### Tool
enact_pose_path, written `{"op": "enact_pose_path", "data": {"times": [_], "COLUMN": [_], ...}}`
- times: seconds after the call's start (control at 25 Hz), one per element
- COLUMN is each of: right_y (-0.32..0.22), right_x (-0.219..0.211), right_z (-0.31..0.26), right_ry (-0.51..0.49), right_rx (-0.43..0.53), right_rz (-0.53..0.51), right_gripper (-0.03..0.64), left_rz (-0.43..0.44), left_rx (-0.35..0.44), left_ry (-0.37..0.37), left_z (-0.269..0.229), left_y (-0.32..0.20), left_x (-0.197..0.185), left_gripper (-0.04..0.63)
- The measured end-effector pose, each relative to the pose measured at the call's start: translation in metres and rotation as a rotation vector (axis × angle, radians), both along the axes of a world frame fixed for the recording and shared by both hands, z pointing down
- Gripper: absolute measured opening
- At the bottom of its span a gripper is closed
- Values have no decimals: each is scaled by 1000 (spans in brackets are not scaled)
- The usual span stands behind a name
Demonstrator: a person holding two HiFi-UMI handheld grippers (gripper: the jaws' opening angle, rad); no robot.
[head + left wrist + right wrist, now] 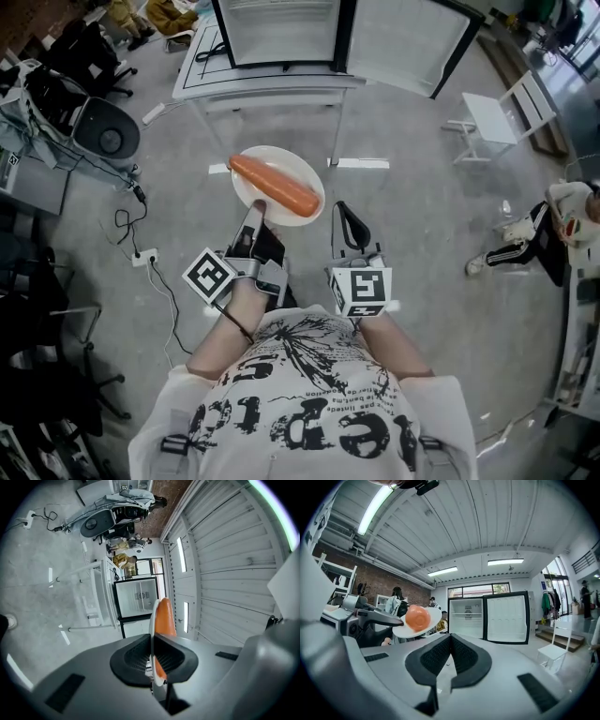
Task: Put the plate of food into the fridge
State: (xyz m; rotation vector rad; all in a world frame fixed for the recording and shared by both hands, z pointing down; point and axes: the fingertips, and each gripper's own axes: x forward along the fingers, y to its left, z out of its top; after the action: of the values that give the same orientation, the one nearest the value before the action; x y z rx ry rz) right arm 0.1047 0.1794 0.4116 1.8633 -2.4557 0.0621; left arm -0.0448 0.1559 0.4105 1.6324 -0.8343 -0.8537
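Two obstacles flank your path: a power strip [145, 255] with trailing cables on the floor at your left, and a white chair [502, 117] at your right. Bare floor [412, 216] lies between you and the white table [262, 86] ahead. The fridge [281, 33] stands on that table, and its door [403, 42] is swung open to the right, leaving the interior exposed.

Your left gripper [255, 214] has its fingers narrow, clamped on the near rim of the plate [291, 161]. The plate is in the air in front of you, short of the table edge. A long orange food item [277, 186] lies diagonally across it. Your right gripper [345, 211] is just beside the plate on its right and does not touch it. Its fingertips are together with nothing between them.

The left gripper view shows the plate [151, 620] edge-on between the pads. The food [165, 616] is on one face, and the fridge [138, 597] is directly beyond.

The right gripper view shows the closed jaws of that gripper [450, 638] and the plate [435, 617] from the side. The food [417, 618] appears end-on as a round shape. The shelves inside the fridge [464, 616] can also be seen here.

Only the head view shows the floor obstacles.
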Motion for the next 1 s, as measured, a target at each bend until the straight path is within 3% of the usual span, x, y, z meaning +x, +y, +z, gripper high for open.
{"op": "enact_pose_path", "data": {"times": [0.64,1.0], "right_y": [-171,-207], "right_x": [-83,-98], "right_z": [-12,6], "right_ry": [8,18], "right_rx": [-19,-45], "right_rz": [97,68], "right_gripper": [2,2], "left_rz": [103,97], "left_rx": [4,1], "left_ry": [15,34], "left_z": [-14,0], "left_y": [-185,-217], "left_x": [-81,-89], "left_gripper": [26,26]}}
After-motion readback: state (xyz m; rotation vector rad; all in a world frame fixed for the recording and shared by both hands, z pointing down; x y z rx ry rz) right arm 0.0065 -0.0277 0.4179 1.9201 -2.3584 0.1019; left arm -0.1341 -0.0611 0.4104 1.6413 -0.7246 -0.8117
